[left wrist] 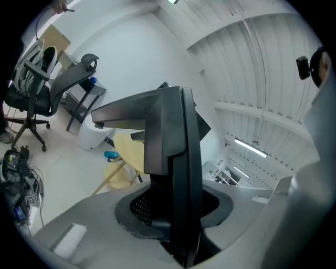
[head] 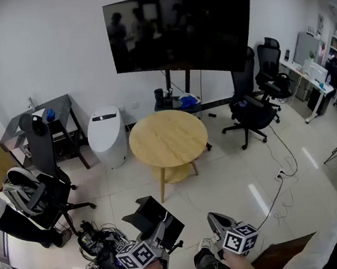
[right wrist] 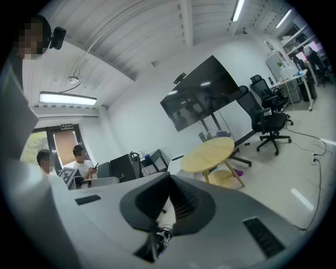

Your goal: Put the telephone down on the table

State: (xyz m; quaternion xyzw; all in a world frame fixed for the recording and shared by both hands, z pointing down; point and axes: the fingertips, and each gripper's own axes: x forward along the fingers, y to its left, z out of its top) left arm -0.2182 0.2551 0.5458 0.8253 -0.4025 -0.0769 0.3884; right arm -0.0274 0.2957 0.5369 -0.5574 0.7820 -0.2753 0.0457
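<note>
Left gripper (head: pixel 161 235) grips the black telephone (head: pixel 150 212) at lower centre, not yet at the round table (head: pixel 168 138); right gripper (head: pixel 219 222) is closed and empty.

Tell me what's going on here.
A person holds a gripper in each hand and stands a little short of the round wooden table. The left gripper is clamped on a black telephone, held up in the air and not over the table. The right gripper has its jaws together with nothing between them. The tabletop is bare, so the telephone has not yet been put down.
</note>
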